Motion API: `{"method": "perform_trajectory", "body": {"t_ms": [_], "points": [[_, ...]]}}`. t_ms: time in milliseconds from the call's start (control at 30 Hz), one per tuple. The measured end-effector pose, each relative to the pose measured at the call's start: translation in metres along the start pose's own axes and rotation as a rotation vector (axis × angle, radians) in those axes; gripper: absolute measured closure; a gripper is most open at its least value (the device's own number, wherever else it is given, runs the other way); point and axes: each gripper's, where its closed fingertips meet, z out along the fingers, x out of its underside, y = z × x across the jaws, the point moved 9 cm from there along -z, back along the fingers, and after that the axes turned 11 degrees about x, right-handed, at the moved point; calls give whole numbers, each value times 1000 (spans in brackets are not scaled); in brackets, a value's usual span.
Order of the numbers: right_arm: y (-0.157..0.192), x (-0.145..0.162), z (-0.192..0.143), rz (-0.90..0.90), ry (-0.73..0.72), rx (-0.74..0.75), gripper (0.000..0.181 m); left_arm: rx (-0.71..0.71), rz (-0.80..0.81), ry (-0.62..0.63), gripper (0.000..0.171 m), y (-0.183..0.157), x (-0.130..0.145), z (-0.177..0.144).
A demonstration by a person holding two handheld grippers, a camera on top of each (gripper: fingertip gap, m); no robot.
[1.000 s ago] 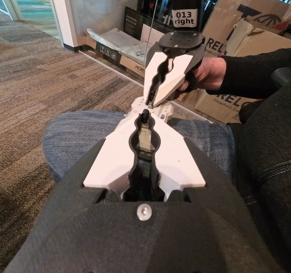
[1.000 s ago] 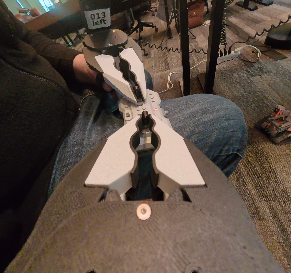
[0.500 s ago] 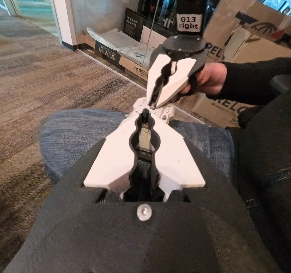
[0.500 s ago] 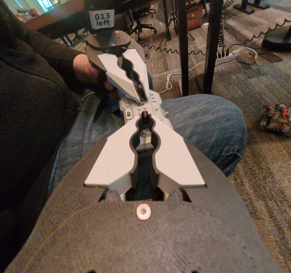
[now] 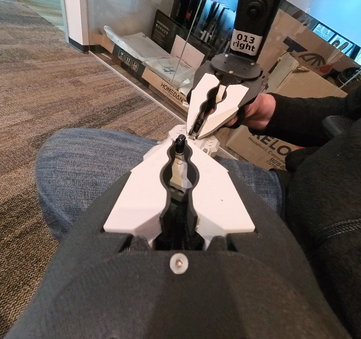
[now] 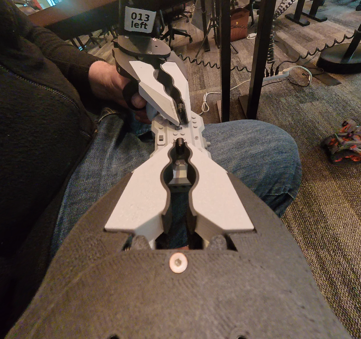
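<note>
Carpet [image 5: 64, 87] lies wide and bare on the outer side of the left tongs [image 5: 180, 140], with a glass wall [image 5: 121, 7] and cardboard boxes [image 5: 304, 87] far ahead. A knee in blue jeans [image 6: 252, 153] sits under both tongs. The grey brick toy [image 6: 176, 134] rests on the jeans between the tips. The left tongs pinch a black knob on its near end. The right tongs [image 6: 179, 142] pinch the knob at the other end. A small orange and grey toy [image 6: 343, 145] sits well off to the outer side of the right tongs. Since a second ago, both tongs still pinch, and the toy has hardly moved.
</note>
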Motion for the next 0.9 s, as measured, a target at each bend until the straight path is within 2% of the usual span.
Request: {"method": "perform_trajectory", "body": {"t_ms": [200,333,700,900], "points": [[-1,0,-1,11,1,-3,176,9,-8,-2,165,0,0,0],[-6,2,0,120,6,-11,177,9,-3,5,165,0,-2,1],[-12,3,1,242,17,-43,176,10,-62,17,166,5,-5,2],[-11,2,0,205,15,-55,176,52,-68,9,165,3,-4,1]]}}
